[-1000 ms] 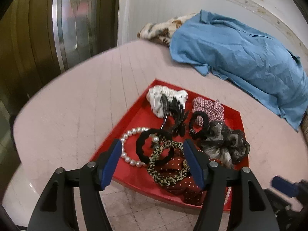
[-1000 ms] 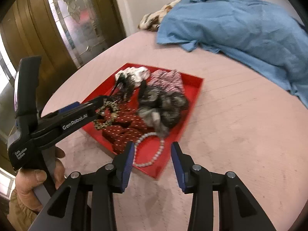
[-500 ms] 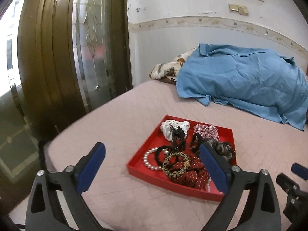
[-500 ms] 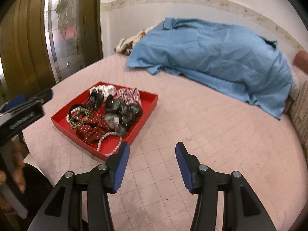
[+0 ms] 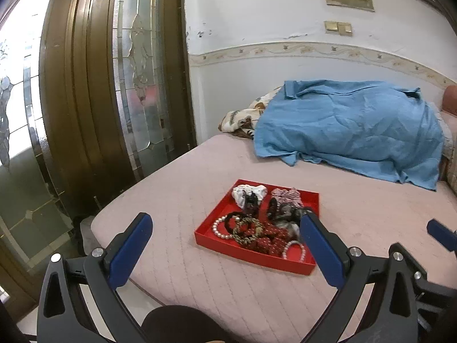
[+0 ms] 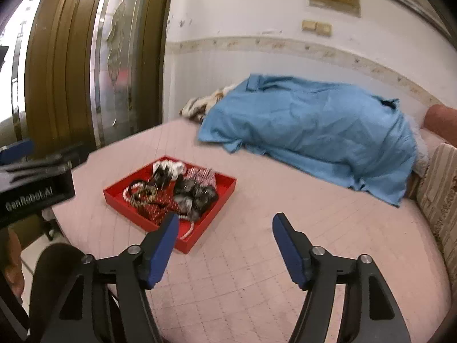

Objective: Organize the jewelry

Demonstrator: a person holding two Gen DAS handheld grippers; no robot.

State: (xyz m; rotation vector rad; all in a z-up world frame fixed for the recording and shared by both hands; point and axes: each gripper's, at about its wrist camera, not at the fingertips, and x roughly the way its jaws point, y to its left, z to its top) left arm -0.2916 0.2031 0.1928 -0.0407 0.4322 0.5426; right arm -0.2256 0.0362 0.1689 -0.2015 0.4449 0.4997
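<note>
**Red tray of jewelry on a pink bed, both grippers raised and empty**

A shallow red tray sits on a pink quilted bedspread, ahead of and below both hand-held grippers. It holds a tangle of pieces: a white pearl bracelet at its near left, a black hair tie and a leopard-print scrunchie beside that, dark red dotted scrunchies, and a white scrunchie and a pink checked one at the far side. A grey-black item lies among them, possibly sheer fabric; the right view is too blurred to confirm.

The left gripper is above the bed's near edge, blue pads spread very wide, still opening, nothing between them. The right gripper, to the tray's right, is also opening, with nothing held.

Beyond the tray, a blue sheet lies crumpled against the wall. A wooden door with patterned glass stands left.
</note>
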